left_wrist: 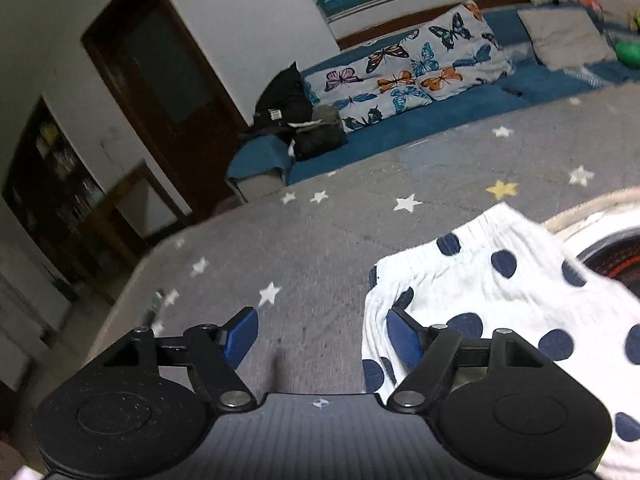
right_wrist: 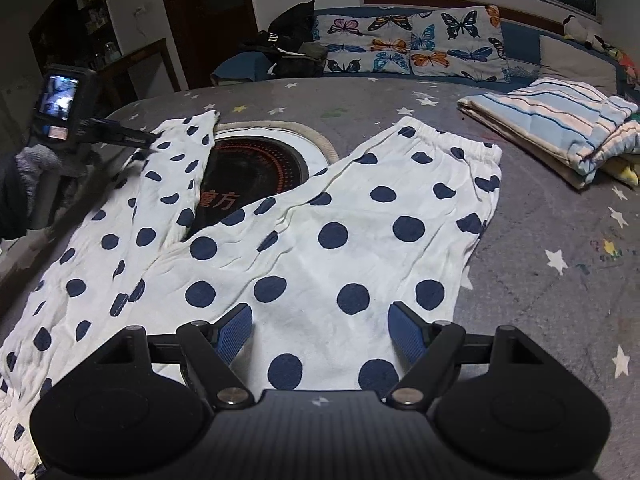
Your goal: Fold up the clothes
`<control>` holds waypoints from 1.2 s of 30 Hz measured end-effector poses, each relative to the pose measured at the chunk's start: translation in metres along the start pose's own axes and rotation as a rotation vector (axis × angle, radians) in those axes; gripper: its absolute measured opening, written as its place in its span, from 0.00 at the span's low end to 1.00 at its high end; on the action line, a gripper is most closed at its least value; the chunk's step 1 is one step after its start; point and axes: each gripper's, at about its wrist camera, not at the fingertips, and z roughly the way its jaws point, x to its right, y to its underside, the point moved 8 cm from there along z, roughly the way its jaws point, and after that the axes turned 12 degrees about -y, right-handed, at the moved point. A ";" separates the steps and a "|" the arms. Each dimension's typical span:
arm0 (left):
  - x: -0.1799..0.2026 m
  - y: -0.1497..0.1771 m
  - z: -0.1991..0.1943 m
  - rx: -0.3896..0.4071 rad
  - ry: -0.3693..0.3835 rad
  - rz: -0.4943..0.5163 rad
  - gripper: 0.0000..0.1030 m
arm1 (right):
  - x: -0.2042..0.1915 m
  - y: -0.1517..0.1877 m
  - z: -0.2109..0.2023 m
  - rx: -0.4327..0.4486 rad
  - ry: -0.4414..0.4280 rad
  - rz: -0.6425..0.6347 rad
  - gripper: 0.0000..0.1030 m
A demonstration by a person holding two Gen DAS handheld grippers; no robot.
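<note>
White trousers with dark blue dots [right_wrist: 304, 240] lie spread flat on the grey star-patterned table cover [right_wrist: 560, 240], their two legs pointing away in a V. My right gripper [right_wrist: 320, 334] is open and empty, just above the trousers' near part. My left gripper [left_wrist: 320, 334] is open and empty at the left leg's cuff [left_wrist: 480, 272]; its right finger [left_wrist: 404, 336] lies over the cloth edge, its left finger over bare cover. The left gripper also shows in the right wrist view [right_wrist: 140, 136] at that cuff.
A round black heater plate [right_wrist: 256, 172] with a white rim sits in the table between the legs. A folded striped cloth pile [right_wrist: 560, 128] lies at the far right. Behind are a sofa with butterfly cushions [right_wrist: 412, 44] and dark bags [right_wrist: 296, 48].
</note>
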 end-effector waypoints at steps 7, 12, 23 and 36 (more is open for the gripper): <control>-0.010 0.024 -0.048 -0.044 0.115 -0.066 0.73 | -0.002 -0.001 0.002 -0.006 0.020 -0.007 0.76; 0.000 0.053 -0.096 -0.073 0.214 -0.092 0.78 | -0.002 -0.001 0.001 -0.004 0.027 -0.005 0.76; -0.005 0.094 -0.135 -0.016 0.120 -0.011 0.70 | -0.004 0.001 0.002 -0.007 0.057 -0.012 0.77; -0.042 0.100 -0.150 -0.038 0.134 -0.136 0.68 | -0.010 0.002 -0.009 0.013 0.057 -0.017 0.77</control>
